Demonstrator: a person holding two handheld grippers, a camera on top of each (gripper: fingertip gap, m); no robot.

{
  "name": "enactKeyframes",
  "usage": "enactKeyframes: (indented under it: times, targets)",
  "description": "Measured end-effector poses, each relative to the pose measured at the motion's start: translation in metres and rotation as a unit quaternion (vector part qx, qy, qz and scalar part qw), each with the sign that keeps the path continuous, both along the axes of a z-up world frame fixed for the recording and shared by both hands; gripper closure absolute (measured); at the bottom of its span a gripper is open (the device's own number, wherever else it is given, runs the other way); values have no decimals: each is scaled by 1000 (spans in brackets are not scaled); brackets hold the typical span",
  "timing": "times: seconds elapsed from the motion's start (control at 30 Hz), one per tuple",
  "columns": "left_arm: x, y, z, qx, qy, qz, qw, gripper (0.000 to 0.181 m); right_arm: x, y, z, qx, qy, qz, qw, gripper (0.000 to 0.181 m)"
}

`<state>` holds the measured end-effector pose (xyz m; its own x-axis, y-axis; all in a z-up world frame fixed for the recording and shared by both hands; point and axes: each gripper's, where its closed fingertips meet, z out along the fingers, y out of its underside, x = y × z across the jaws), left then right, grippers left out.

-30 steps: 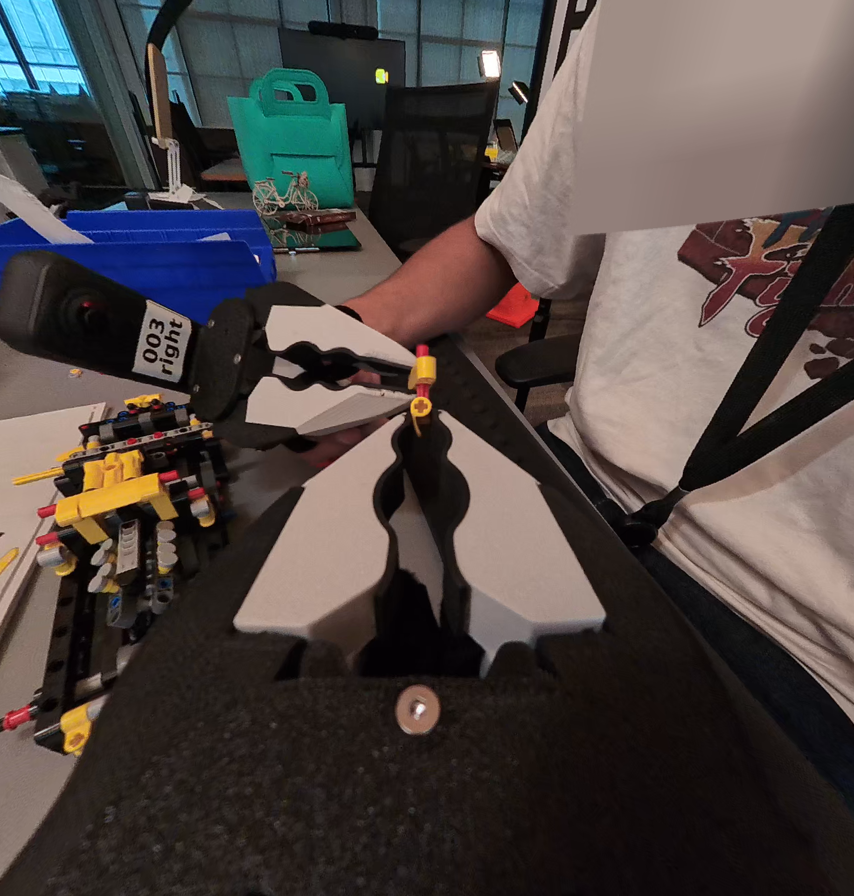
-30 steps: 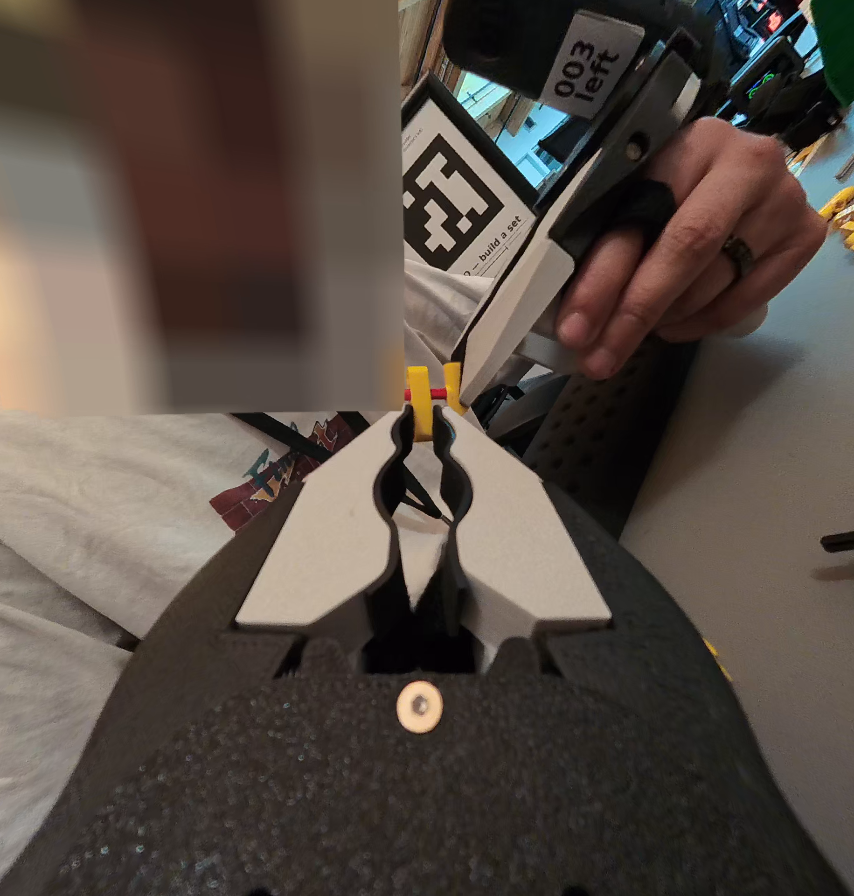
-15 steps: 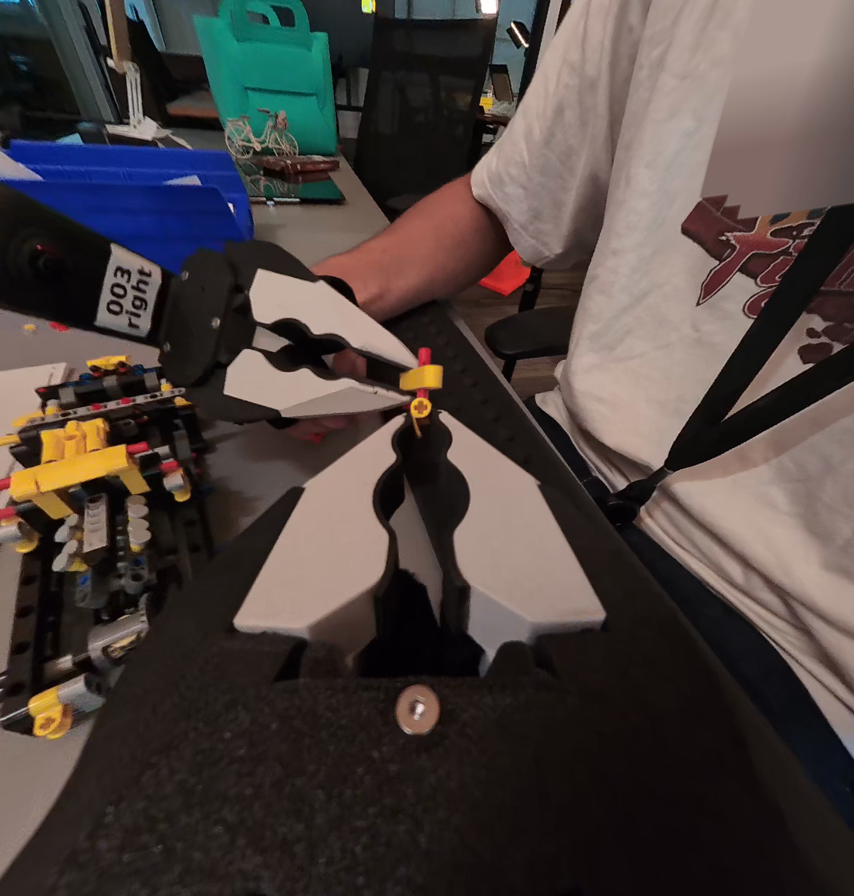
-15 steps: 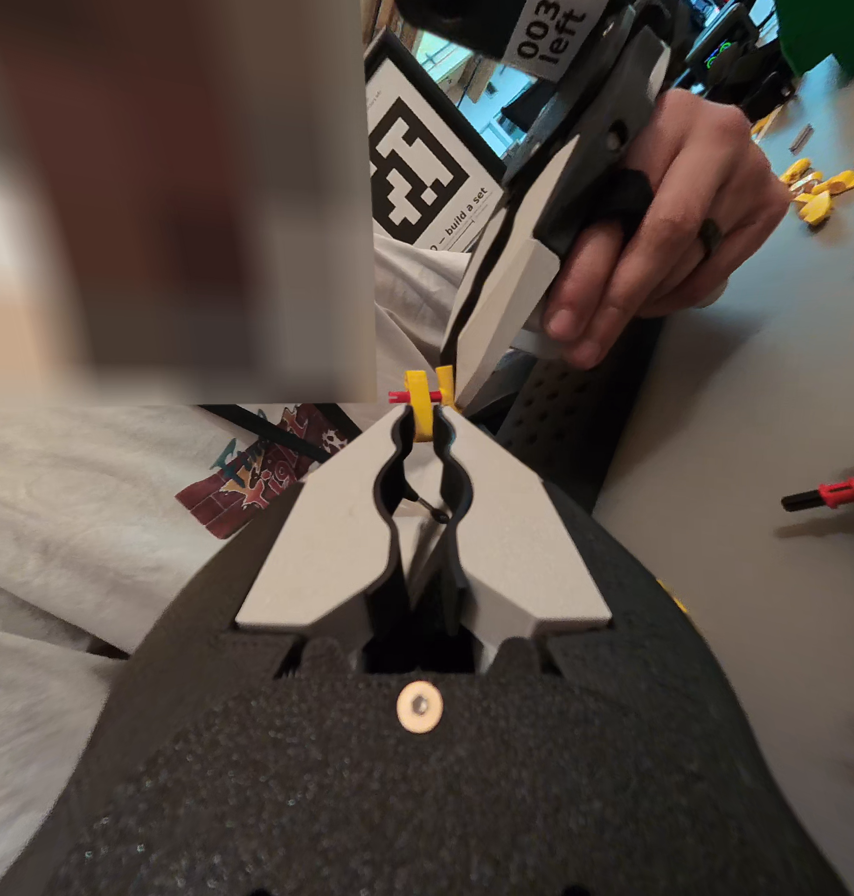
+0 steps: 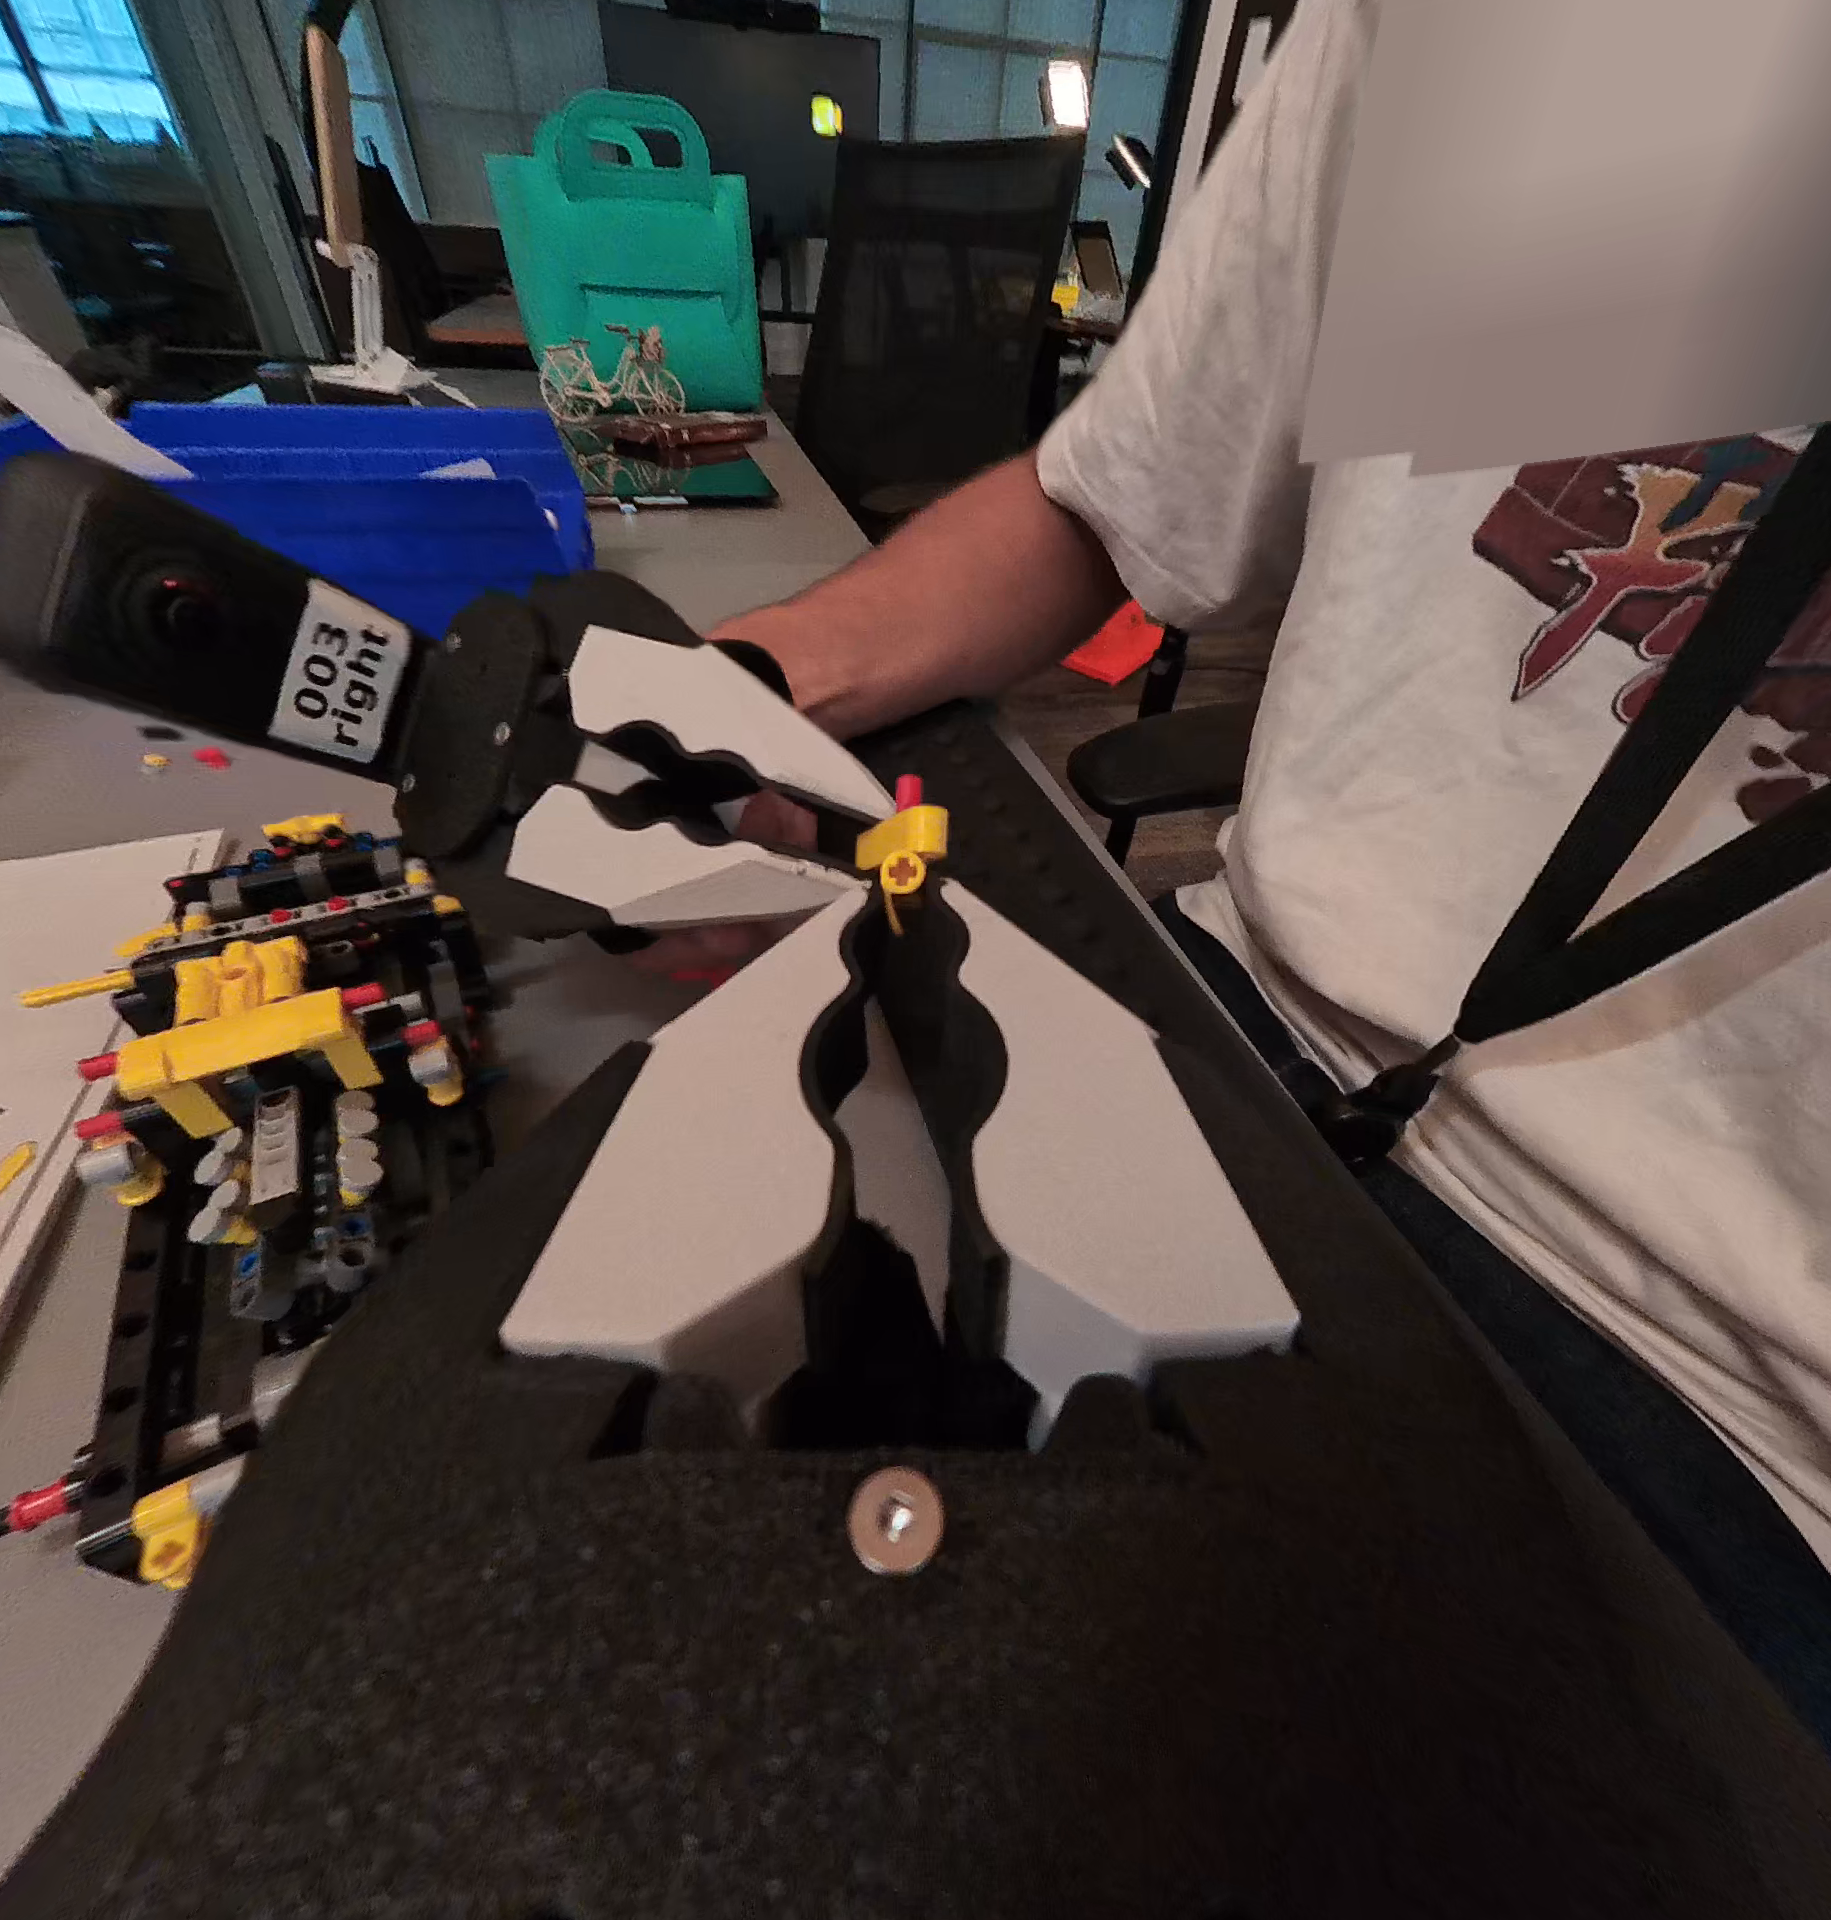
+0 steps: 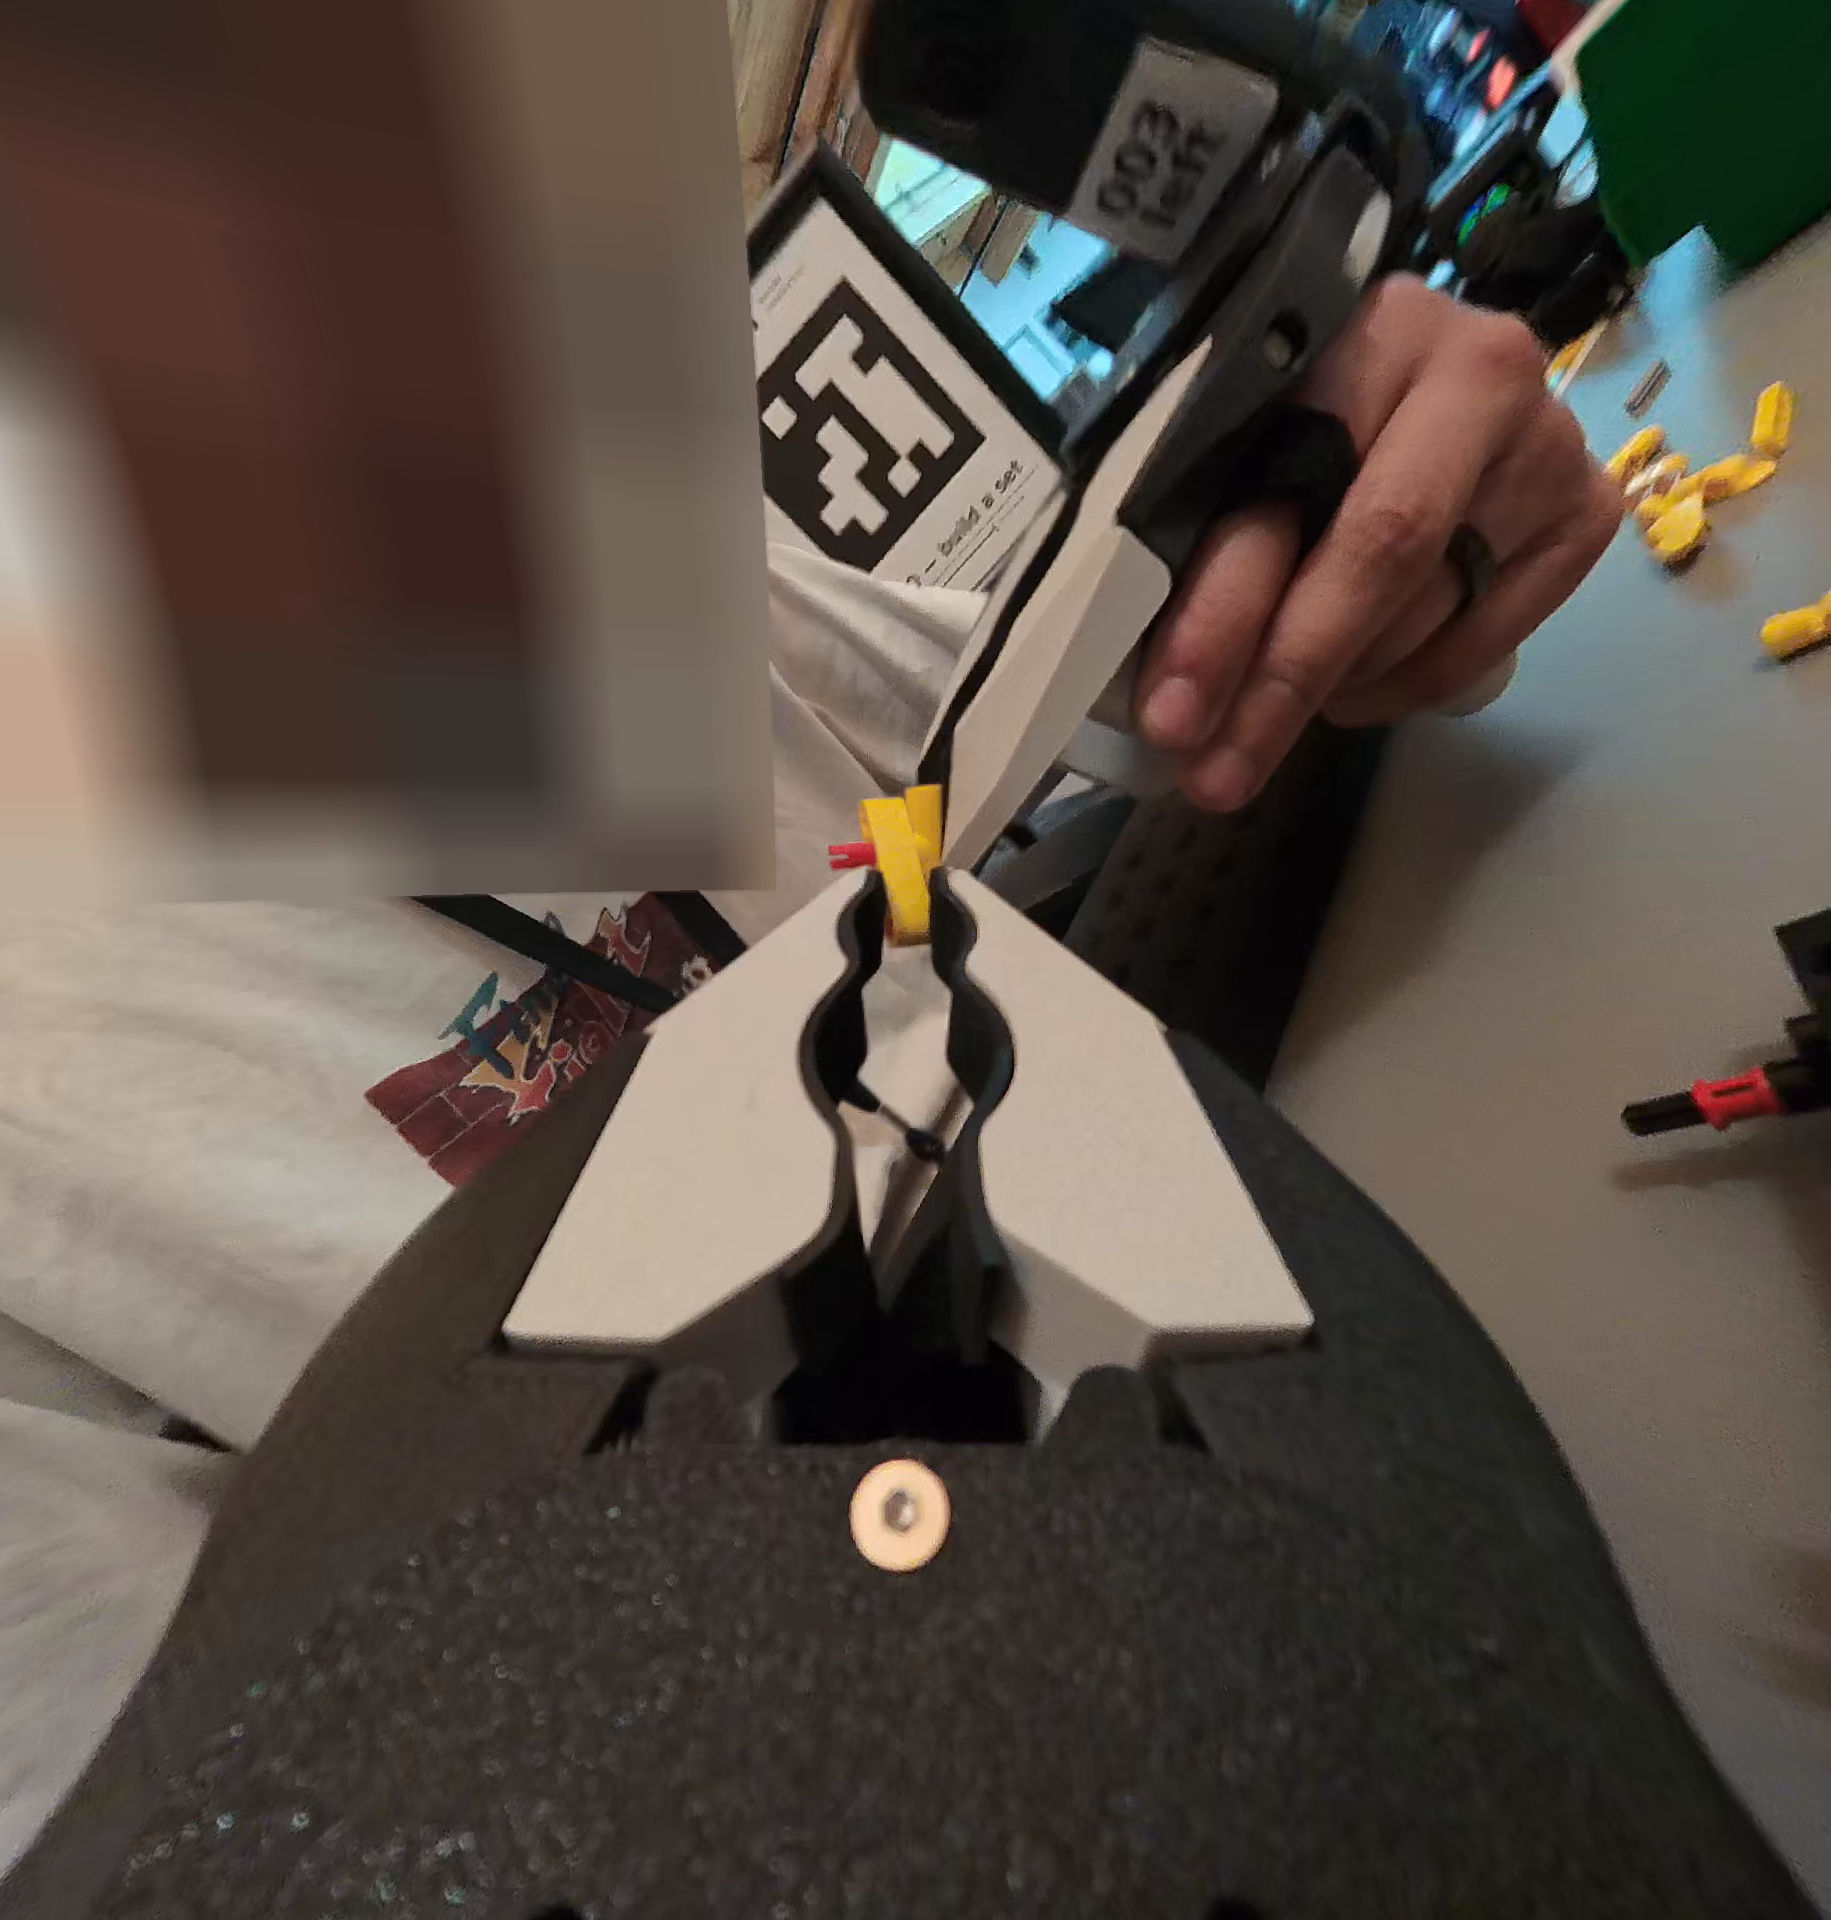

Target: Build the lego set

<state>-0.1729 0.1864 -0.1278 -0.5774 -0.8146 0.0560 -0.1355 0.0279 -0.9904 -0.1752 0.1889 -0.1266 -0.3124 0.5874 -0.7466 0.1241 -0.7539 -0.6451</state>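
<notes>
Both grippers meet tip to tip in the air over the table's near edge, close to the person's shirt. My left gripper (image 5: 895, 902) is shut on a small yellow connector (image 5: 903, 871) with a red axle end in it. My right gripper (image 6: 903, 896) is shut on a second yellow connector (image 6: 898, 868); the red axle (image 6: 844, 854) sticks out to its left. The two yellow pieces sit side by side on the axle. The right gripper (image 5: 875, 831) reaches in from the left in the left wrist view. The left gripper (image 6: 940, 831) comes down from the upper right in the right wrist view.
The half-built black and yellow model (image 5: 246, 1049) stands on a black perforated plate (image 5: 137, 1382) at the left, beside an instruction sheet (image 5: 49, 935). Blue bins (image 5: 371, 488) stand behind. Loose yellow pieces (image 6: 1700, 488) and a black axle with a red bush (image 6: 1721, 1103) lie on the table.
The two yellow connectors have closed up together on the red axle, which now sticks out on one side. Both grippers stayed shut and shifted slightly.
</notes>
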Motion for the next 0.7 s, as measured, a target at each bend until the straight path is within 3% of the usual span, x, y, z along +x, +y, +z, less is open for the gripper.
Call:
enactKeyframes:
  times: [0.03,0.1,0.2,0.33,0.57,0.7]
  targets:
    - [0,4,3,-11,-4,9,1000,174,0,5,4,12,4,-20,1000,174]
    - [1,14,9,-48,0,22,999,174,3,16,8,51,-6,-66,997,172]
    - [2,25,10,-107,23,30,994,174,9,29,16,148,-34,-142,978,150]
    - [7,31,2,-142,57,38,987,175,9,35,15,275,-92,-208,934,153]
    - [10,33,-4,-129,64,52,988,175,5,40,-8,335,-182,-226,896,173]
    - [13,37,-7,-84,60,80,992,174,7,43,-10,311,-181,-227,905,173]
